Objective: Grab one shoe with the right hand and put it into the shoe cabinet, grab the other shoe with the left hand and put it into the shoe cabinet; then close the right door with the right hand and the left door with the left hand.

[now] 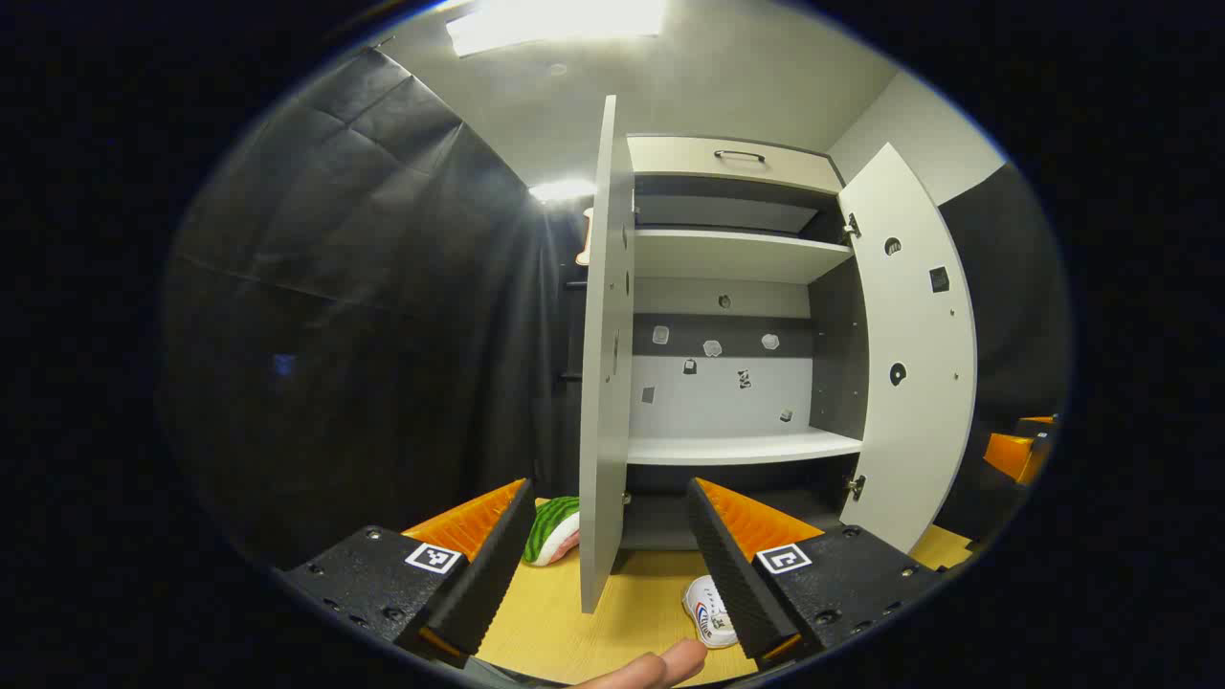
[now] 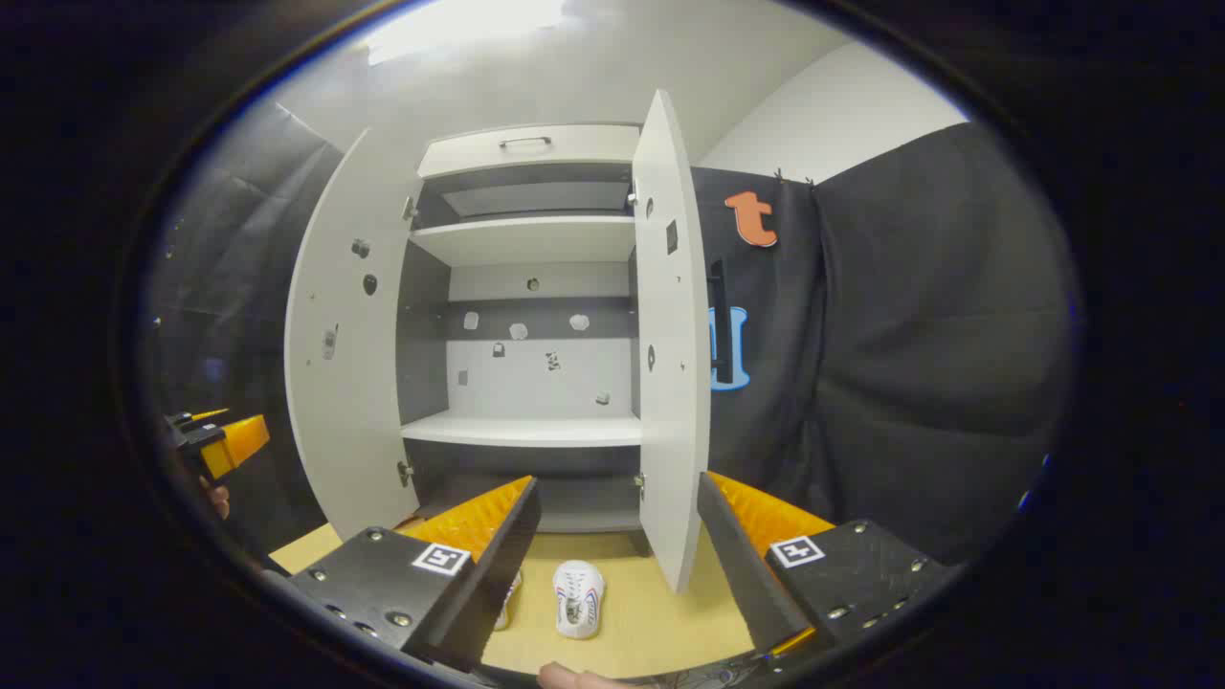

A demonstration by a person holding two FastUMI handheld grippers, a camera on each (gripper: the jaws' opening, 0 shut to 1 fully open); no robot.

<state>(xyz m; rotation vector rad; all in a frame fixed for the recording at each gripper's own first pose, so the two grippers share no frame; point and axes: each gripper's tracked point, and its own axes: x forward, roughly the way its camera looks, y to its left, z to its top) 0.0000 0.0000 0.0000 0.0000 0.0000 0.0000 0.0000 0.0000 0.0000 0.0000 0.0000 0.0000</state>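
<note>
The shoe cabinet (image 2: 522,431) stands on the wooden floor with both doors swung wide. Two white shoes lie before it. One shoe (image 2: 579,598) shows whole in the right gripper view; the other (image 2: 505,591) peeks from behind a finger there. In the left gripper view a white shoe (image 1: 706,612) lies low, half hidden by a finger. My left gripper (image 1: 608,488) is open and holds nothing, facing the left door's edge (image 1: 606,364). My right gripper (image 2: 617,481) is open and holds nothing, close to the right door (image 2: 675,354).
A green striped object (image 1: 553,529) lies on the floor left of the left door. The cabinet's shelves (image 1: 742,447) are bare. The right door (image 1: 909,354) juts toward me. The other gripper shows orange at the edge (image 1: 1019,452) (image 2: 225,442). A thumb (image 1: 660,665) sits at the bottom.
</note>
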